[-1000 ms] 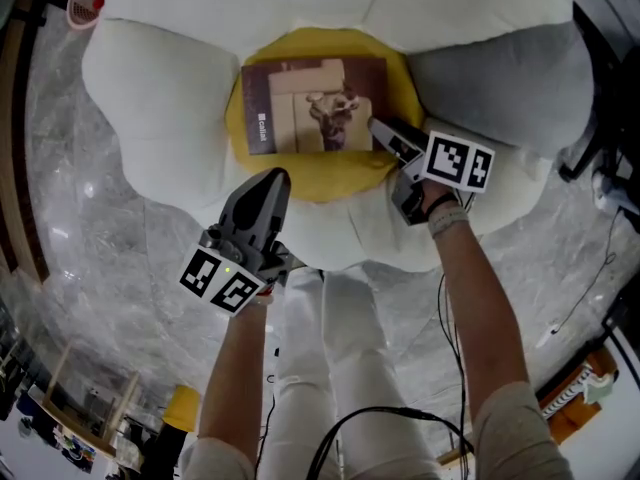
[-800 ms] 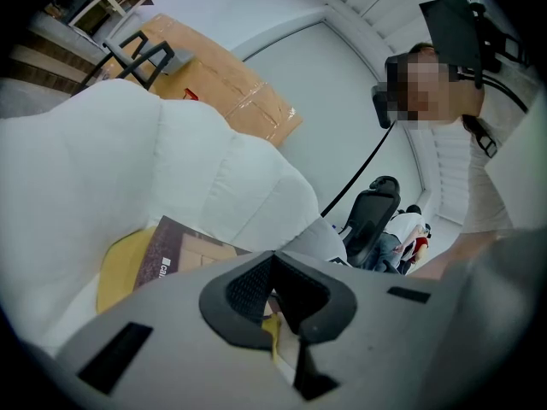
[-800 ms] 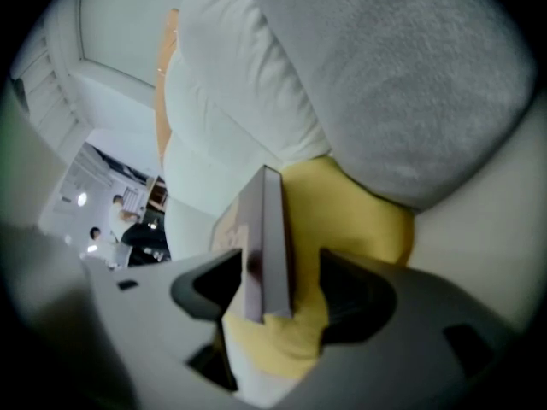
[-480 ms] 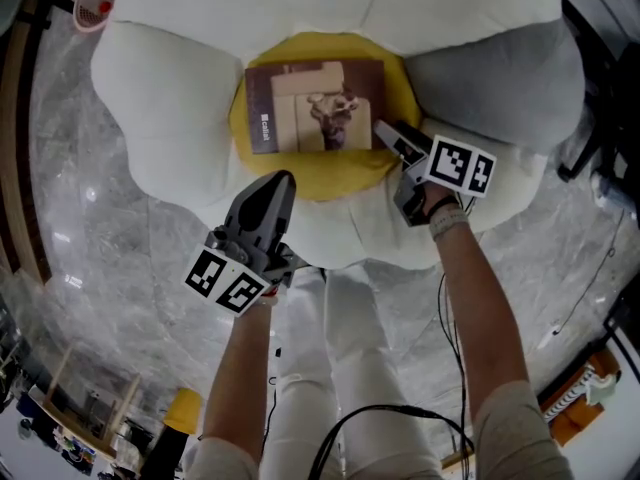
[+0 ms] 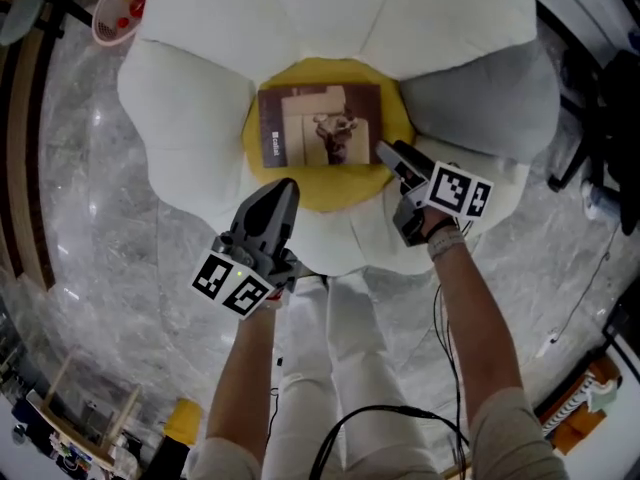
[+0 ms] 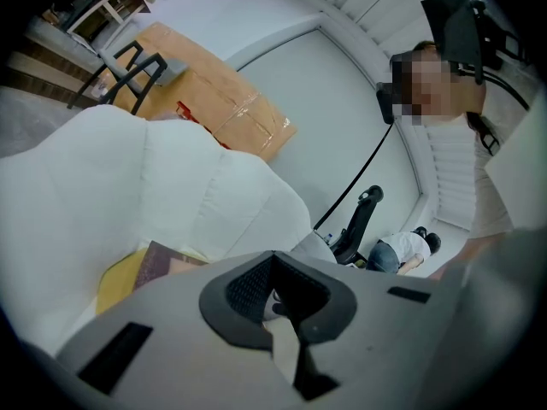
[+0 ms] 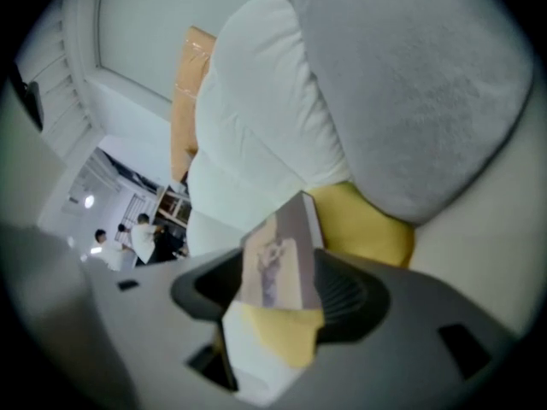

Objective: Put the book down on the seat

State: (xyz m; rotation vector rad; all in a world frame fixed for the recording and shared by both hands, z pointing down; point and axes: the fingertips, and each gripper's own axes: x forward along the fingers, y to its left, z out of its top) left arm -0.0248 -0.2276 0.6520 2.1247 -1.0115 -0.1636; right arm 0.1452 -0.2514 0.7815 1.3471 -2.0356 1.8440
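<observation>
A brown book [image 5: 320, 125] with a pale cover picture lies flat on the yellow middle [image 5: 330, 183] of a flower-shaped seat with white petals [image 5: 190, 108]. My right gripper [image 5: 384, 150] sits just off the book's near right corner, jaws open and nothing held. In the right gripper view the book [image 7: 278, 259] shows beyond the jaws on the yellow cushion [image 7: 359, 225]. My left gripper [image 5: 284, 186] hovers over the near white petal, shut and empty, short of the book. The left gripper view catches only a corner of the book [image 6: 162, 263].
A grey cushion [image 5: 480, 98] rests on the seat's right side. A pink basket [image 5: 125, 13] stands on the marble floor at the far left. Behind the seat lies a cardboard box [image 6: 205, 101]. My legs [image 5: 340, 368] and a black cable [image 5: 440, 348] are below.
The right gripper has drawn back from the middle of the book's right edge to its near right corner. The book lies still. The left gripper holds its place.
</observation>
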